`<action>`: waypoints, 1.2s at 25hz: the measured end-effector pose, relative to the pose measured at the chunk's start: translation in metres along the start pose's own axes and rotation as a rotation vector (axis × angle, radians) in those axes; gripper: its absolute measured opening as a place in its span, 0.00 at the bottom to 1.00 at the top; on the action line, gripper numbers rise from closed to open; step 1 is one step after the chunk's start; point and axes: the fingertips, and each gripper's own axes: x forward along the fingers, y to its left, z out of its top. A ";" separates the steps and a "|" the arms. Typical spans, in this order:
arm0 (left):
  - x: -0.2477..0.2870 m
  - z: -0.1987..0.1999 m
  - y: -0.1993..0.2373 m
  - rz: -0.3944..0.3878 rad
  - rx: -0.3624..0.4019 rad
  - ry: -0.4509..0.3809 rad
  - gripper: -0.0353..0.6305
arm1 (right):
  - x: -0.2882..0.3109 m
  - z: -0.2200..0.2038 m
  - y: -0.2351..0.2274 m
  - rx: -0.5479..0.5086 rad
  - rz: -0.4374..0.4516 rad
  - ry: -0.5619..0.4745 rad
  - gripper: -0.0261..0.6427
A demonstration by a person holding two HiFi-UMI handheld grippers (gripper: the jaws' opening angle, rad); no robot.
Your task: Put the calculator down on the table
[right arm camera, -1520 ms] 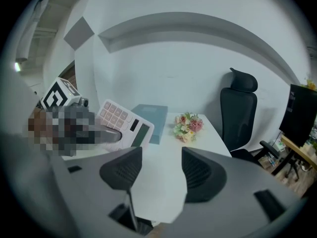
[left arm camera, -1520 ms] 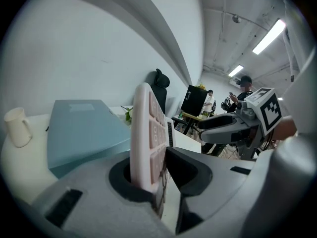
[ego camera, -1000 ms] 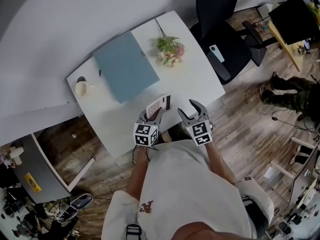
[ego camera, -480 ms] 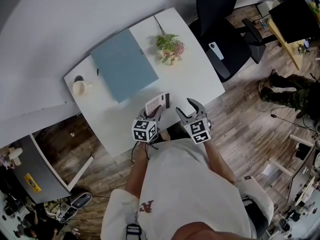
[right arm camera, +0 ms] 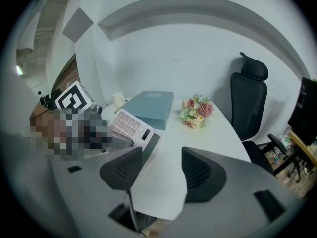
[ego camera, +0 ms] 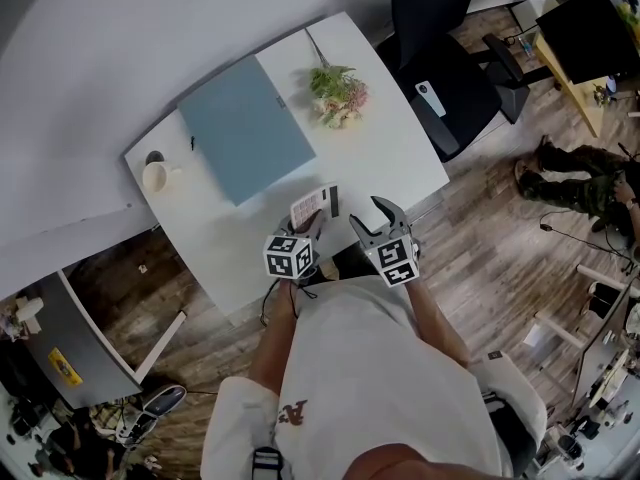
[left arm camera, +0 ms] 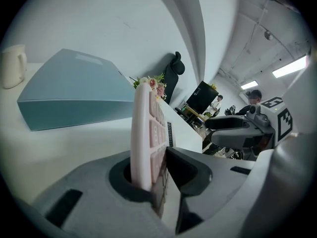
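While the left hand-held gripper [ego camera: 308, 228] is clamped on the pink calculator [ego camera: 314, 205], holding it on edge over the near side of the white desk [ego camera: 395, 158], the right hand-held gripper [ego camera: 369, 214] hangs just beside it, jaws apart with nothing between them. Whether the calculator touches the desk cannot be told; a blue folder [ego camera: 245, 128] lies further back, flowers [ego camera: 338, 93] to its right

White T-shirt [ego camera: 350, 368] here, small brown print [ego camera: 292, 414] on it. Grey left gripper [ego camera: 306, 230] and grey right gripper [ego camera: 371, 214], each topped by a black-and-white marker cube [ego camera: 289, 257]. Right one's pads [right arm camera: 124, 170]: dark, ribbed.
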 end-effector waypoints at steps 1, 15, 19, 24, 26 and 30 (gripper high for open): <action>0.001 -0.001 0.000 0.001 0.000 0.005 0.20 | 0.001 0.000 0.000 0.000 0.001 0.000 0.42; 0.007 -0.004 0.009 0.020 -0.054 0.020 0.22 | 0.004 0.002 0.004 -0.008 0.009 0.015 0.42; 0.008 -0.003 0.011 0.027 -0.059 0.019 0.23 | 0.004 0.007 0.004 -0.019 0.005 0.002 0.41; 0.008 -0.005 0.016 0.040 -0.072 0.023 0.24 | 0.004 0.005 0.005 -0.011 0.005 0.017 0.41; 0.008 -0.006 0.020 0.045 -0.080 0.018 0.26 | 0.005 0.004 0.006 -0.008 0.006 0.019 0.41; 0.007 -0.008 0.024 0.047 -0.070 0.014 0.27 | 0.006 0.007 0.008 -0.010 0.005 0.017 0.41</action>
